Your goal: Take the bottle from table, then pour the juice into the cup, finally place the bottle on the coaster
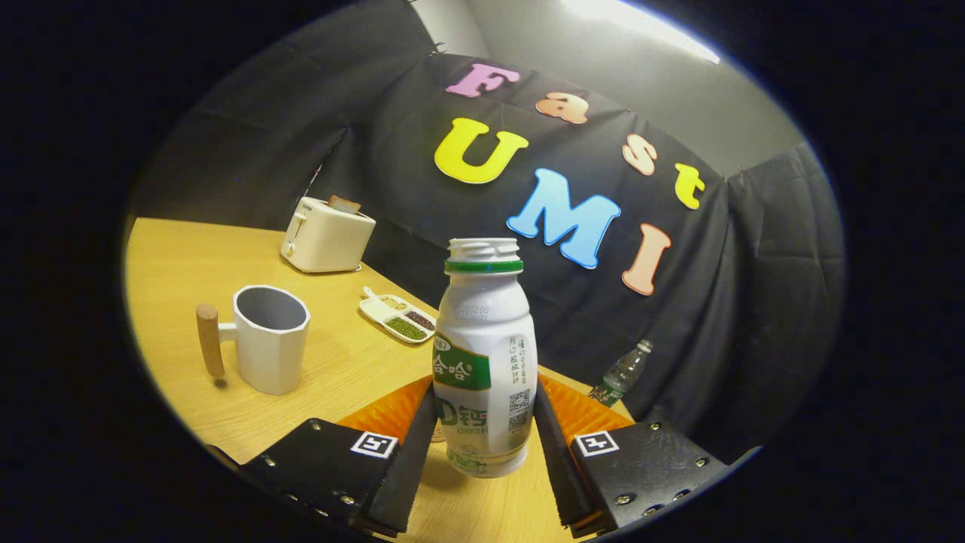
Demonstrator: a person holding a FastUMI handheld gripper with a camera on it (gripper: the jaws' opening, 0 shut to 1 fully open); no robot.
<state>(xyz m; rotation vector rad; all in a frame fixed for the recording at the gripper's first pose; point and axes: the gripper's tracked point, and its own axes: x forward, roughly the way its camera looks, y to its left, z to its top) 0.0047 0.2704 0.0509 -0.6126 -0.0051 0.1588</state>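
A white juice bottle [486, 339] with a green label and a green neck ring stands upright between my fingers, its mouth uncapped. My gripper [486, 400] is shut on the bottle, both pads pressing its lower sides. I cannot tell whether its base rests on the wooden table [181, 256] or hangs just above it. A white angular cup [270, 339] with a wooden handle stands to the left, beyond my left finger, its mouth up and nothing showing inside. A small round thing peeks out just left of the bottle's base, too hidden to name.
A white toaster [326, 235] holding a slice of bread stands at the table's back edge. A white divided dish [398, 318] of beans and seeds lies between the toaster and the bottle. A clear plastic bottle [622, 373] leans by the cloth wall on the right.
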